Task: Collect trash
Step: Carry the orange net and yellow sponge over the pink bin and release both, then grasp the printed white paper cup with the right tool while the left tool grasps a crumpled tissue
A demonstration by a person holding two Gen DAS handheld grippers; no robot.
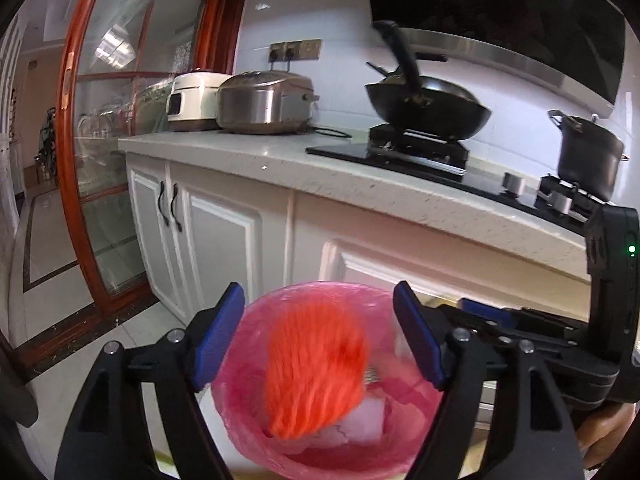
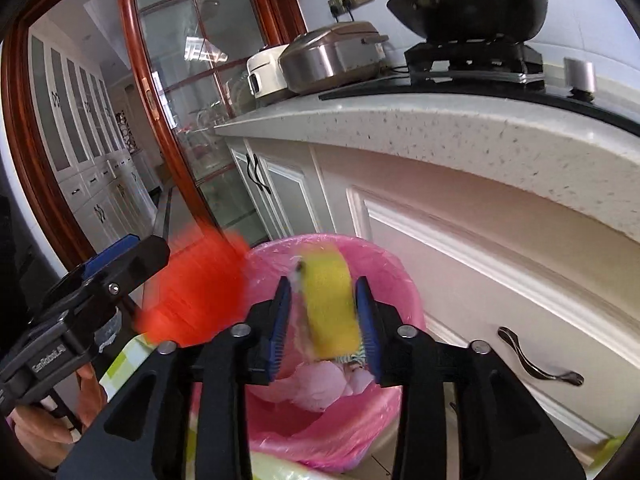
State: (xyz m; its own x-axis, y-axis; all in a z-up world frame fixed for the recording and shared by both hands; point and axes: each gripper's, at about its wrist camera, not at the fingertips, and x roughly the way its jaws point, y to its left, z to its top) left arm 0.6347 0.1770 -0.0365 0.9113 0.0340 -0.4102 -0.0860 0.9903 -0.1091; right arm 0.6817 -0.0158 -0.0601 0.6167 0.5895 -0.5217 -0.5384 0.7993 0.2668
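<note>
Here, over the pink-lined round plastic bin, the right gripper is standing part-open, a blurred yellow sponge block between its blue pads, seemingly dropping. The left gripper is gaping around a blurred orange fuzzy wad falling binward. Beyond, the white speckled stone counter's edge. Next, likely: withdrawing both for more trash.

Pink bag lining the bin under the left tool. Blurry orange fuzzy lump between its blue pads. Yellow sponge between the right tool's blue pads. Speckled white table above, black wok, silver cooker.
</note>
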